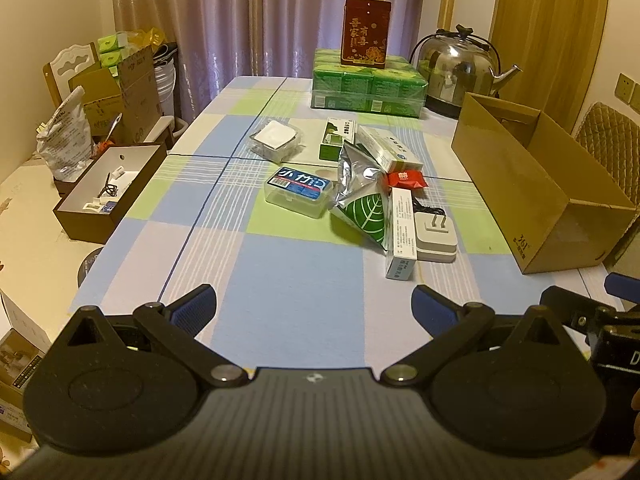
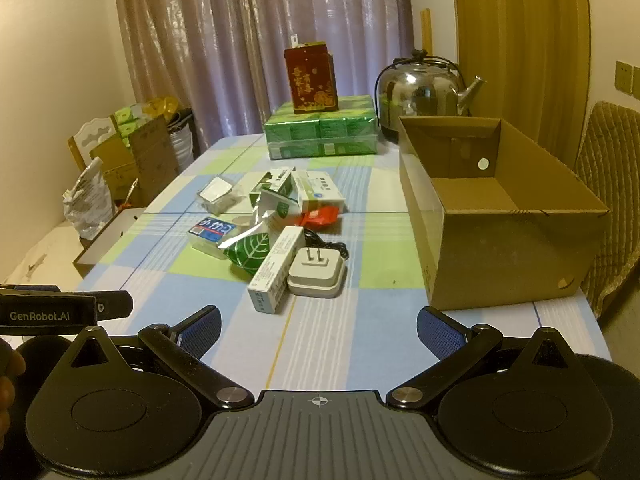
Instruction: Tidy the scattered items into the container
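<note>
Left gripper [image 1: 314, 306] level, fingers [image 1: 196, 306] spread, right gripper [image 2: 319, 328] alike

Free room and obstacles. The near edge of the table [image 2: 320, 344] is bare cloth, open to both spread grippers. Mid-table, a heap blocks passage: long white box [image 2: 276, 270], plug adapter [image 2: 318, 274], foil pouch [image 1: 360, 200], clear case [image 1: 298, 192]. The cardboard box [image 2: 500, 216] walls the right edge; a kettle [image 2: 420, 92] and green packs [image 2: 322, 134] close the far edge.
</note>
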A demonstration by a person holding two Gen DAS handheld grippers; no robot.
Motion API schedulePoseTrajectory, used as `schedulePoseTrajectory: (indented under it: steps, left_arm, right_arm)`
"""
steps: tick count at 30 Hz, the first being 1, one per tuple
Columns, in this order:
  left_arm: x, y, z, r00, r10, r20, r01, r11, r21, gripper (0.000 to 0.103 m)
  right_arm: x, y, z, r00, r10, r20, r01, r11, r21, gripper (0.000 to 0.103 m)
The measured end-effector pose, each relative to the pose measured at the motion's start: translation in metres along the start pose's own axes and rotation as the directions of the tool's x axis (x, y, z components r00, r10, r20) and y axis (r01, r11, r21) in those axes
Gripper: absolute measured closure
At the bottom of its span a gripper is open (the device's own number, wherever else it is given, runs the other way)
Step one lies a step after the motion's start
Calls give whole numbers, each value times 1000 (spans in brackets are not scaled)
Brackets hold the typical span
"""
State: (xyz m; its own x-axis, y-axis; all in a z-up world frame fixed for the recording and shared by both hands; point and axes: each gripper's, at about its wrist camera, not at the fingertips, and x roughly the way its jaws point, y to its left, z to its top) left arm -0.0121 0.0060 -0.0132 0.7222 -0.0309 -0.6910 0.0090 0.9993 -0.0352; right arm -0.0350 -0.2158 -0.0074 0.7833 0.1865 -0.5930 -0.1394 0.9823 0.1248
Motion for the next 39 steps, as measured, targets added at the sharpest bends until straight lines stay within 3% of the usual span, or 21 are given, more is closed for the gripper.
schedulePoseTrajectory:
  steps: [39]
  left_arm:
    - [2, -4, 3, 1000, -18, -1, 18, 1000, 20, 1]
  right_arm:
    - [1, -6, 5, 1000, 20, -3, -20, 999, 32, 2]
